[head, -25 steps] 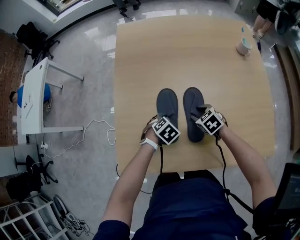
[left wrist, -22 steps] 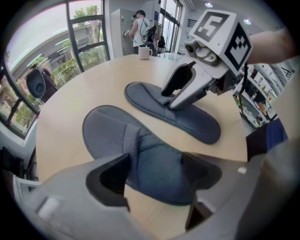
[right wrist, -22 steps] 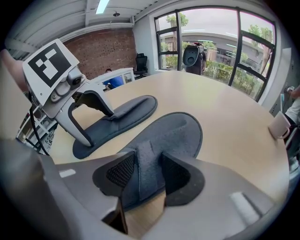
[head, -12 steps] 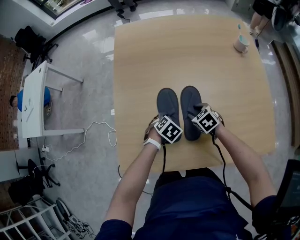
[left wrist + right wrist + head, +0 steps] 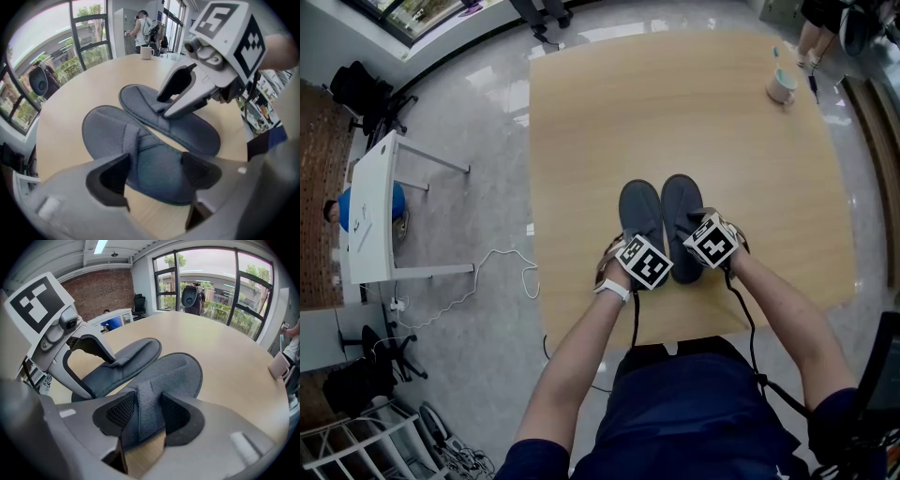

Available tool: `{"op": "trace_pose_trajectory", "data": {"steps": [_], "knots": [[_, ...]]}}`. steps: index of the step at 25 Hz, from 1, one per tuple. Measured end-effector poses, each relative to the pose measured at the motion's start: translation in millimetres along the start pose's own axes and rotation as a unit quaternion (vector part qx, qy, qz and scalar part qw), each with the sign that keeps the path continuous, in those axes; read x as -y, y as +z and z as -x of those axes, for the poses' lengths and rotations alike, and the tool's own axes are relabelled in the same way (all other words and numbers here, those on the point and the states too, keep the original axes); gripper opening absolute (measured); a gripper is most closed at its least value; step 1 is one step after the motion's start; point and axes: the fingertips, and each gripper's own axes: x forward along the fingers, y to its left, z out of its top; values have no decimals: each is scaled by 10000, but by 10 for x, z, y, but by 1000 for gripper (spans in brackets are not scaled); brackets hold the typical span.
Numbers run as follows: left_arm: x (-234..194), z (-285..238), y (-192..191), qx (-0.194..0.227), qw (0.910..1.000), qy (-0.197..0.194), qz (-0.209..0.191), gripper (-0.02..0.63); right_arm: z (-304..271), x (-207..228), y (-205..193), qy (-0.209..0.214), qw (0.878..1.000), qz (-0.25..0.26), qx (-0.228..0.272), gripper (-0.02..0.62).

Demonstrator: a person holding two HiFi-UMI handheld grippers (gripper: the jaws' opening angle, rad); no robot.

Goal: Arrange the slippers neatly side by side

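Left slipper (image 5: 637,208) & right slipper (image 5: 681,199), grey felt-like ovals, lie touching side by side on pale wood table (image 5: 675,103). R gripper (image 5: 146,413) pinches right slipper's raised upper; L gripper (image 5: 154,176) jaws gape, unclenched, over left slipper. Heels hidden under grippers in head view.

Beyond my left gripper (image 5: 635,236) and right gripper (image 5: 690,225) the counter (image 5: 675,103) is open wood, wide passage up to a cup (image 5: 782,86) far ahead-right. Between the grippers: left slipper (image 5: 637,208), right slipper (image 5: 681,199), touching, no gap. Outer flanks free.
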Motion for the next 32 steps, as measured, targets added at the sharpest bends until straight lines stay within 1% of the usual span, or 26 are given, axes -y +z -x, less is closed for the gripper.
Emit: {"op": "trace_pose_trajectory", "data": {"steps": [4, 12, 15, 17, 18, 19, 20, 21, 22, 24, 25, 26, 27, 28, 29, 32], "knots": [[-9, -5, 2, 49, 10000, 4, 9, 365, -9, 1, 1, -5, 10000, -12, 4, 190], [-40, 35, 14, 383, 9992, 106, 57, 356, -29, 16, 11, -66, 9999, -41, 144, 190], [-50, 154, 28, 548, 9983, 166, 119, 353, 91, 26, 90, -95, 9989, -166, 424, 198], [-38, 303, 47, 779, 9966, 174, 221, 353, 234, 18, 134, -84, 9969, -412, 669, 198], [-29, 408, 66, 965, 9947, 177, 314, 353, 324, 10, 156, -77, 9954, -515, 803, 198], [-29, 540, 94, 1215, 9914, 207, 445, 335, 423, -7, 180, -56, 9936, -613, 952, 198], [-46, 700, 126, 1523, 9860, 273, 627, 309, 531, -33, 206, -8, 9909, -732, 1126, 198], [-76, 885, 156, 1869, 9778, 357, 875, 270, 646, -68, 232, 72, 9870, -894, 1332, 198], [-109, 1084, 178, 2226, 9666, 432, 1192, 227, 772, -106, 261, 168, 9813, -1104, 1568, 196], [-161, 1461, 172, 2844, 9382, 551, 1893, 132, 1069, -180, 337, 317, 9645, -1598, 2078, 182], [-179, 1615, 142, 3072, 9242, 628, 2180, 98, 1225, -209, 372, 343, 9548, -1826, 2319, 166], [-183, 1738, 102, 3247, 9123, 716, 2390, 64, 1367, -233, 393, 333, 9454, -2020, 2536, 144], [-163, 1826, 59, 3375, 9036, 793, 2515, 28, 1483, -258, 397, 291, 9368, -2177, 2723, 115], [-110, 1877, 18, 3458, 8991, 833, 2553, 4, 1570, -287, 386, 229, 9293, -2300, 2882, 70], [-26, 1894, -14, 3501, 8986, 826, 2514, 4, 1632, -320, 364, 166, 9229, -2389, 3015, 15], [291, 1846, -25, 3541, 9058, 702, 2220, 3, 1766, -415, 296, 58, 9108, -2452, 3320, 11]]}}
